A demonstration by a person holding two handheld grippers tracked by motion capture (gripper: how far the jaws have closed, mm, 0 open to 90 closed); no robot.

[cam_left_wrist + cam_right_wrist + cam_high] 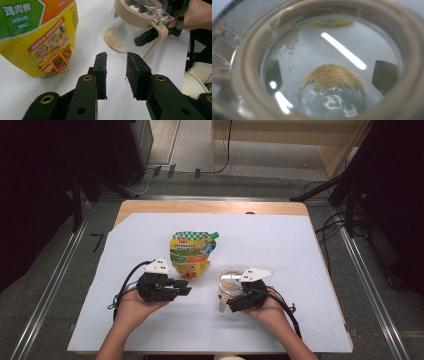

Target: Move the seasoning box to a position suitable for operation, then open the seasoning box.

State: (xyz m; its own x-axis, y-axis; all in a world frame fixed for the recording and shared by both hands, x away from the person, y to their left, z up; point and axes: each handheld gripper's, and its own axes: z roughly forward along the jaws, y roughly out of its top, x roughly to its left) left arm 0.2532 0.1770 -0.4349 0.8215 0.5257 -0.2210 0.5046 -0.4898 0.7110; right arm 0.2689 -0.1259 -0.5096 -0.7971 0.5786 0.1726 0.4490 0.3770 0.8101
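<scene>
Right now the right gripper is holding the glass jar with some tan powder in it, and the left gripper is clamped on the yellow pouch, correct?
Not quite. The left gripper holds nothing: in the left gripper view its jaws stand apart over the bare white table cover, beside the yellow pouch. The rest is right: the right gripper holds the glass jar with tan powder.

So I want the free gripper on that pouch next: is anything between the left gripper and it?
Nothing visible: bare white sheet lies between the left gripper and the yellow pouch. The glass jar stands off to the side.
</scene>
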